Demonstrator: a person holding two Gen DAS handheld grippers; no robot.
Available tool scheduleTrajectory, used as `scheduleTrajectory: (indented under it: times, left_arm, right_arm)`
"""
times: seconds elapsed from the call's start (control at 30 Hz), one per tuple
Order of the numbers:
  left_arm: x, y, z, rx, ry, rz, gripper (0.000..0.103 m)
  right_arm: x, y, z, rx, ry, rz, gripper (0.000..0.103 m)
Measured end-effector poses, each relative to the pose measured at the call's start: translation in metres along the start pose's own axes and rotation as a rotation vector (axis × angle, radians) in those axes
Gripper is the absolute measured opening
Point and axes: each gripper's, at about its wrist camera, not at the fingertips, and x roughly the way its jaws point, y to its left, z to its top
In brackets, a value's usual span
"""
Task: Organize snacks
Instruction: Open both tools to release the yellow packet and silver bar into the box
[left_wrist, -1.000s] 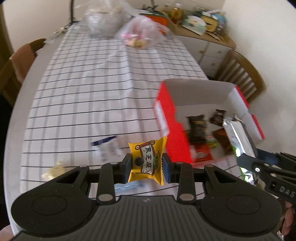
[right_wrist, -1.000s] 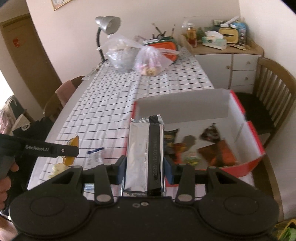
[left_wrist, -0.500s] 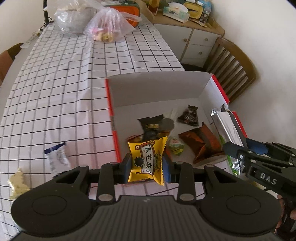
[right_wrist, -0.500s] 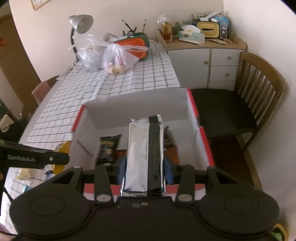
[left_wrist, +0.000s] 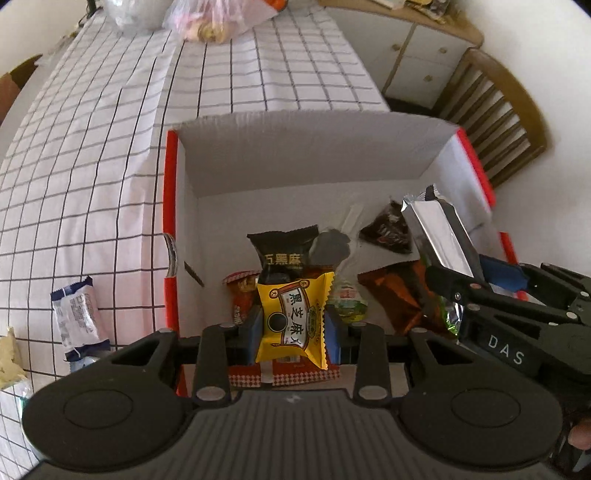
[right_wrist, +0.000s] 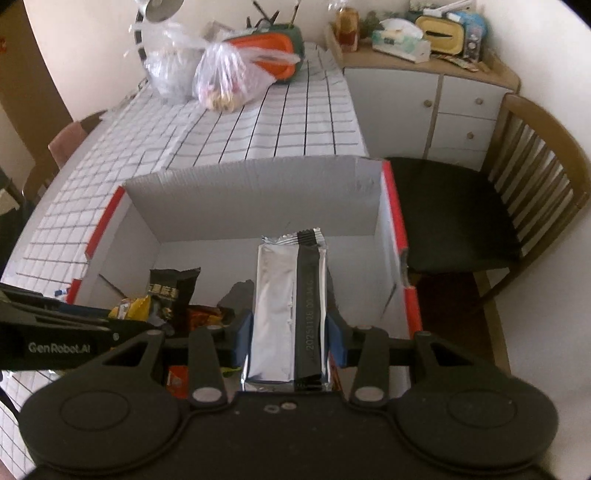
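My left gripper (left_wrist: 293, 326) is shut on a yellow snack packet (left_wrist: 291, 317) and holds it over the near part of the red-and-white cardboard box (left_wrist: 317, 155). My right gripper (right_wrist: 289, 334) is shut on a long silver foil packet (right_wrist: 290, 306), also over the box (right_wrist: 255, 195); the foil packet shows at the right in the left wrist view (left_wrist: 441, 232). Inside the box lie a black packet (left_wrist: 282, 251), a dark brown packet (left_wrist: 388, 230), an orange-brown packet (left_wrist: 391, 291) and several small ones.
On the checked tablecloth (left_wrist: 110, 147) left of the box lie a blue-white packet (left_wrist: 75, 314) and a pale wrapper (left_wrist: 9, 362). Plastic bags (right_wrist: 225, 77) and a lamp stand at the far end. A wooden chair (right_wrist: 517, 206) and a cabinet (right_wrist: 436, 99) are to the right.
Both grippers have moved forward and right from over the tablecloth to over the box, each still holding its packet. The loose packets on the cloth have slid to the left edge of view.
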Motion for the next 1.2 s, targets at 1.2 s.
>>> scheduleTrajectory:
  times: [1.2]
  left_arm:
    - [0.017,0.0,-0.008,0.017,-0.012,-0.013,0.058]
  right_arm:
    - [-0.019,0.0,-0.005,-0.042,-0.055,0.039,0.063]
